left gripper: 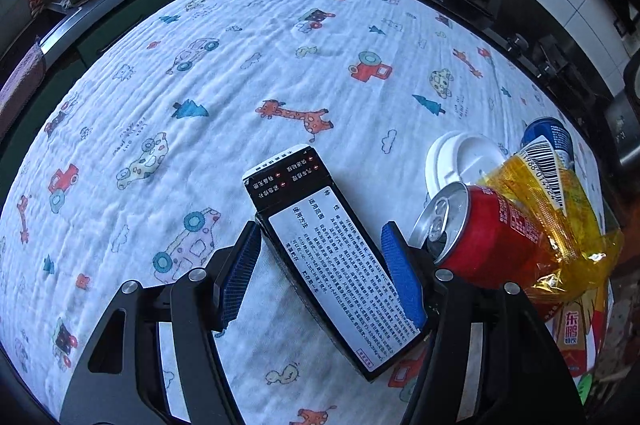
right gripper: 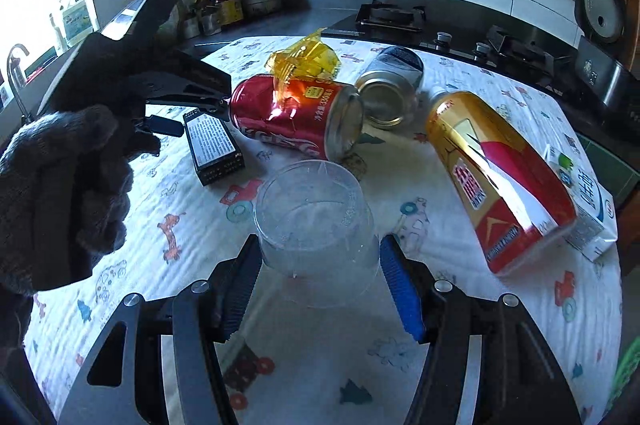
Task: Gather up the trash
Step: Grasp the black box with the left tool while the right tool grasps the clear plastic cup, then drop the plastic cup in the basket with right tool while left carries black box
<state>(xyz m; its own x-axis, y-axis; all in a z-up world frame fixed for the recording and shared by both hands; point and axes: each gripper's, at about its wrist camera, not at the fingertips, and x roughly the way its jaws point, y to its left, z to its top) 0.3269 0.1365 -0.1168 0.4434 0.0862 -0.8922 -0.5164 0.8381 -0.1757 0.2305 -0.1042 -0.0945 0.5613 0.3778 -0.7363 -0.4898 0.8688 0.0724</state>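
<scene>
A black box with a white printed label [left gripper: 320, 257] lies on the patterned cloth between the fingers of my left gripper [left gripper: 320, 245], which is open around it; the blue pads stand just apart from its sides. It also shows in the right wrist view [right gripper: 214, 147]. A clear plastic cup [right gripper: 316, 221] sits between the fingers of my right gripper [right gripper: 320, 253], open, pads close to its walls. A red cola can [right gripper: 296, 117] lies on its side with a yellow wrapper [right gripper: 306, 59] on it.
A gold and red can [right gripper: 500, 177], a milk carton [right gripper: 592, 209] and a blue-topped can [right gripper: 394, 93] lie at the right. A white lid [left gripper: 464, 161] lies by the red can [left gripper: 488, 237]. A stove [right gripper: 390, 15] and a rice cooker [right gripper: 600, 37] stand behind the cloth-covered table [left gripper: 240, 73].
</scene>
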